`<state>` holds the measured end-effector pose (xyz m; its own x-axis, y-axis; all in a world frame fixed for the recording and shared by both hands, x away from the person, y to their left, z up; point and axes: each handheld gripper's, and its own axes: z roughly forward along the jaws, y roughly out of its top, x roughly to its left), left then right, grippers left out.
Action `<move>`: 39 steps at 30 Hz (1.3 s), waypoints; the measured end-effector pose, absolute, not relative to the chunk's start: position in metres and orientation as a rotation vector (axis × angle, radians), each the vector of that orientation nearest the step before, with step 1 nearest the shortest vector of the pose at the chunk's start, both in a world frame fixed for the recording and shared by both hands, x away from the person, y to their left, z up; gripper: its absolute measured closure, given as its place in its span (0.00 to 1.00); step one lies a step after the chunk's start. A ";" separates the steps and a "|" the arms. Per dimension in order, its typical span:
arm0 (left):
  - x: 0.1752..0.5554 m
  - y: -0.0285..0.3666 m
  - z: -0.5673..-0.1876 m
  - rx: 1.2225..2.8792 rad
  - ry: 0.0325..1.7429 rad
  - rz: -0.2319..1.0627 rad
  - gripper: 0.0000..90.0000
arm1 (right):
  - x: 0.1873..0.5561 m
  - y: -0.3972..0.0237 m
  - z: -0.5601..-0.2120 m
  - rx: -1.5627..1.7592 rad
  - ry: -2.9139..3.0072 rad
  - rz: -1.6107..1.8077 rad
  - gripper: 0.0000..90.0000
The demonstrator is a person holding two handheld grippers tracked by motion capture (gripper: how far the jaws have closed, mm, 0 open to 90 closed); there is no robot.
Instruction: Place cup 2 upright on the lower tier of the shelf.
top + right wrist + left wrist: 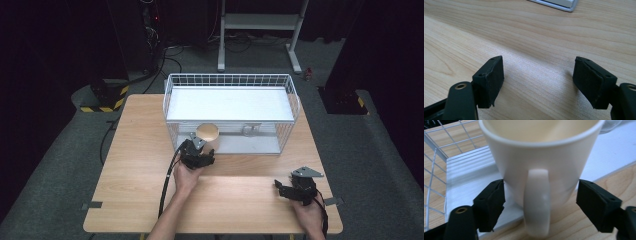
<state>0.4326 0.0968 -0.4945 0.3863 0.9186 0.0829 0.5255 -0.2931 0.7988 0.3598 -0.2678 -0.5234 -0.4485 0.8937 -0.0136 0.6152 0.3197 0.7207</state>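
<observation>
A white mug (541,152) with its handle (537,202) turned toward the camera sits between the jaws of my left gripper (541,192). Both black pads (491,200) touch the mug's sides low down. In the high view the mug (207,132) stands at the front edge of the white wire basket (230,80), with the left gripper (200,150) right behind it. My right gripper (286,190) rests near the table's front right, and its jaws (539,72) stand open over bare wood.
The wire basket has a white shelf (227,104) and a white base tray (461,177). A small clear item (248,131) lies on the tray to the right of the mug. The wooden table (135,165) ends close behind both hands.
</observation>
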 end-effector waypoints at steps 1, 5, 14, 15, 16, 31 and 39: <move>0.434 0.096 -0.495 1.951 1.241 0.725 0.29 | 0.360 -0.268 -0.523 1.337 2.180 0.918 0.28; 0.437 0.097 -0.495 1.957 1.248 0.716 0.34 | 0.360 -0.268 -0.523 1.337 2.180 0.917 0.28; 0.446 0.094 -0.496 1.965 1.273 0.735 0.48 | 0.360 -0.268 -0.523 1.335 2.180 0.916 0.28; 0.447 0.094 -0.496 1.964 1.277 0.739 0.49 | 0.360 -0.268 -0.523 1.336 2.181 0.917 0.28; 0.447 0.093 -0.496 1.968 1.280 0.738 0.51 | 0.360 -0.268 -0.523 1.336 2.181 0.917 0.28; 0.463 0.093 -0.502 1.978 1.346 0.756 0.73 | 0.359 -0.267 -0.523 1.333 2.187 0.920 0.28; 0.469 0.092 -0.502 1.994 1.370 0.764 0.77 | 0.359 -0.267 -0.523 1.333 2.187 0.920 0.28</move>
